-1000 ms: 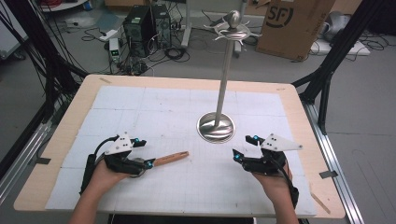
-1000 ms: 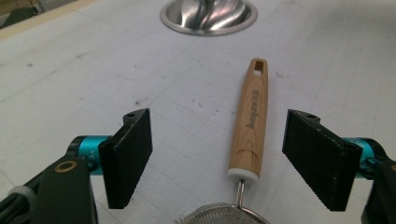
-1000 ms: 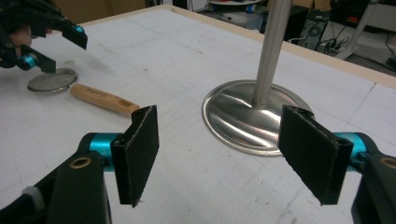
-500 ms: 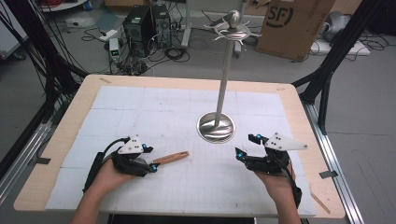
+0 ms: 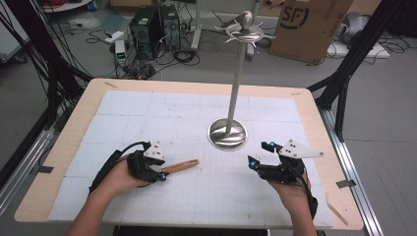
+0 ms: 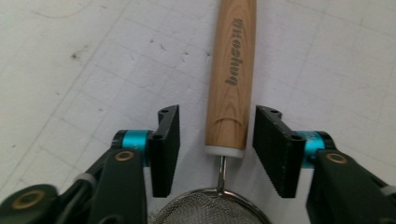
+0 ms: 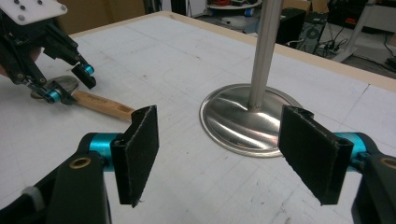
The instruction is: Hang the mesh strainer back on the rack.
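A small mesh strainer (image 6: pixel 210 211) with a wooden handle (image 6: pixel 232 70) lies on the white mat, its handle (image 5: pixel 181 166) pointing right toward the stand. My left gripper (image 5: pixel 160 173) straddles the handle's near end, where the wire joins the wood. Its jaws have just been closing, and a narrow gap still shows between each pad and the wood in the left gripper view, so the gripper (image 6: pixel 217 116) is open around the handle. My right gripper (image 5: pixel 260 154) rests open at the right with nothing between its pads, facing the stand's base (image 7: pixel 233 121).
A tall metal stand (image 5: pixel 236 83) with hooks at its top rises from a round shiny base (image 5: pixel 227 133) mid-table. The white gridded mat (image 5: pixel 147 118) covers a wooden tabletop. Boxes, cables and computer gear sit on the floor beyond the far edge.
My left gripper has slid right along the mat onto the near end of the strainer's handle, and its jaws have narrowed around it. The right gripper has stayed put.
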Action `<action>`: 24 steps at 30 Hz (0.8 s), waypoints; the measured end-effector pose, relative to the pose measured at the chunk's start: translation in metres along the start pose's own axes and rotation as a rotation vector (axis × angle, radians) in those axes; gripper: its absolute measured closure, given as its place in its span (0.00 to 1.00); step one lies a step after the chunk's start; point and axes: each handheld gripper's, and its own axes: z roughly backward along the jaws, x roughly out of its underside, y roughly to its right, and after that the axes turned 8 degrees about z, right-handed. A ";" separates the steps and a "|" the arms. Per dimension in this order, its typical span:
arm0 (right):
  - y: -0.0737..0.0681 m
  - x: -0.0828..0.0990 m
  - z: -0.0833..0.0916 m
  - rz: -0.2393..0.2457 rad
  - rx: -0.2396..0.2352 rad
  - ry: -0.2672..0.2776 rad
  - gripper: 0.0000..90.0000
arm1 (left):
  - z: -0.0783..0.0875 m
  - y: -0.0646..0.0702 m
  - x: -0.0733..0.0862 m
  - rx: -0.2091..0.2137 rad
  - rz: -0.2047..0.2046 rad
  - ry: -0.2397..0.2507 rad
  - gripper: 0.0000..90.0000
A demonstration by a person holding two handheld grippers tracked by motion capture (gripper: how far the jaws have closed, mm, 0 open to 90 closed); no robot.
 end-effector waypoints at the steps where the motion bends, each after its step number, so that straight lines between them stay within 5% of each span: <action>1: 0.000 0.000 0.000 -0.003 0.000 0.000 0.32 | -0.001 0.000 -0.001 0.002 -0.005 -0.015 0.62; 6: 0.000 0.001 -0.001 -0.007 -0.005 -0.002 0.32 | -0.001 0.001 -0.002 0.024 -0.007 -0.039 0.75; 24: -0.003 0.004 -0.007 -0.007 -0.019 -0.023 0.32 | -0.007 -0.005 -0.018 0.050 0.013 -0.158 0.71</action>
